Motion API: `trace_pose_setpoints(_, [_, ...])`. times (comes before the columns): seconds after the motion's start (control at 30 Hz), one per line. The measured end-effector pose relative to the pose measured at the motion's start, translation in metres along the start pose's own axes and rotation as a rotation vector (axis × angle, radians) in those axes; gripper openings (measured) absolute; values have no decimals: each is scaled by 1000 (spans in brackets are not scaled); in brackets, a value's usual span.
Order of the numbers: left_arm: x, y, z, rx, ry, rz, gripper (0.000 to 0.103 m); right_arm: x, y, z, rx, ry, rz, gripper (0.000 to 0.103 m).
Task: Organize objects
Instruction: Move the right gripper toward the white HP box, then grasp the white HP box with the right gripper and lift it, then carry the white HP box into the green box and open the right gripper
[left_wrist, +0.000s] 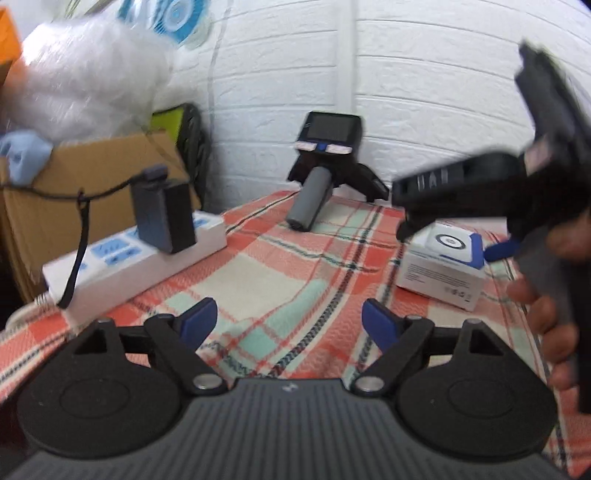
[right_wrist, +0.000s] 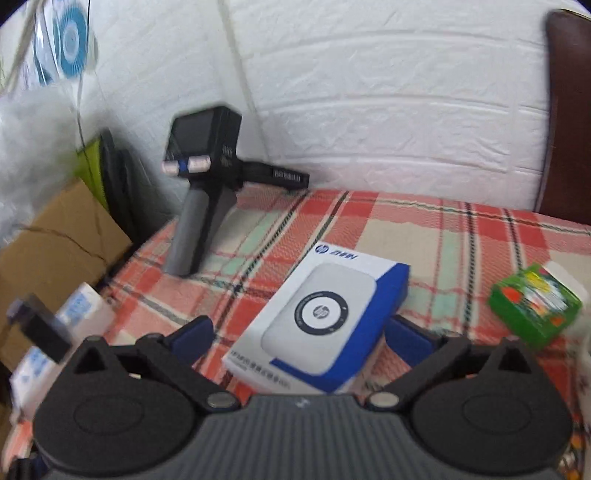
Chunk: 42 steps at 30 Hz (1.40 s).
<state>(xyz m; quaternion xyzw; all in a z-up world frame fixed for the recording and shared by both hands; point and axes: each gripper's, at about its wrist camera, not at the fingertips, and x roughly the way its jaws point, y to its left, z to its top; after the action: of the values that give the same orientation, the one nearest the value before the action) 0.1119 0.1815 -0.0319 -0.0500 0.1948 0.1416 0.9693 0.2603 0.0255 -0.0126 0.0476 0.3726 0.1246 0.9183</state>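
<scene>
A white and blue HP box (right_wrist: 321, 325) lies flat on the plaid tablecloth (right_wrist: 461, 236). My right gripper (right_wrist: 301, 341) is open, its blue fingers on either side of the box's near end. The box also shows in the left wrist view (left_wrist: 443, 266), with my right gripper (left_wrist: 454, 225) over it. My left gripper (left_wrist: 290, 323) is open and empty, low over the cloth (left_wrist: 258, 258). A green carton (right_wrist: 533, 304) lies at the right.
A spare handheld gripper (left_wrist: 317, 173) rests at the back by the white wall; it also shows in the right wrist view (right_wrist: 203, 192). A white power strip (left_wrist: 136, 258) with a black adapter (left_wrist: 162, 216) lies at the left. A cardboard box (left_wrist: 85, 184) stands beyond it.
</scene>
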Motion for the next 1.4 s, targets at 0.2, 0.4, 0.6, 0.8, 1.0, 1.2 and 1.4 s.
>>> trace_pose_setpoints(0.2, [6, 8, 1, -62, 35, -28, 87, -2, -14, -26, -86, 31, 70, 84])
trace_pose_setpoints(0.4, [7, 7, -2, -60, 57, -48, 87, -84, -28, -93, -205, 35, 101, 82])
trace_pose_setpoints(0.6, [11, -1, -2, 2, 110, -50, 87, -169, -52, -155, -208, 20, 83, 81])
trace_pose_setpoints(0.8, [-20, -27, -4, 83, 174, -155, 87, -221, -85, -182, -162, 6, 24, 81])
trace_pose_setpoints(1.0, [-73, -72, 4, 146, 185, -405, 87, -244, -94, -168, -195, -48, -36, 94])
trace_pose_setpoints(1.2, [-113, -98, 13, 207, 137, -522, 88, -260, -96, -163, -161, -230, -65, 97])
trace_pose_setpoints(1.4, [-112, -94, 21, 145, 157, -480, 89, -228, -79, -141, -170, -253, 24, 85])
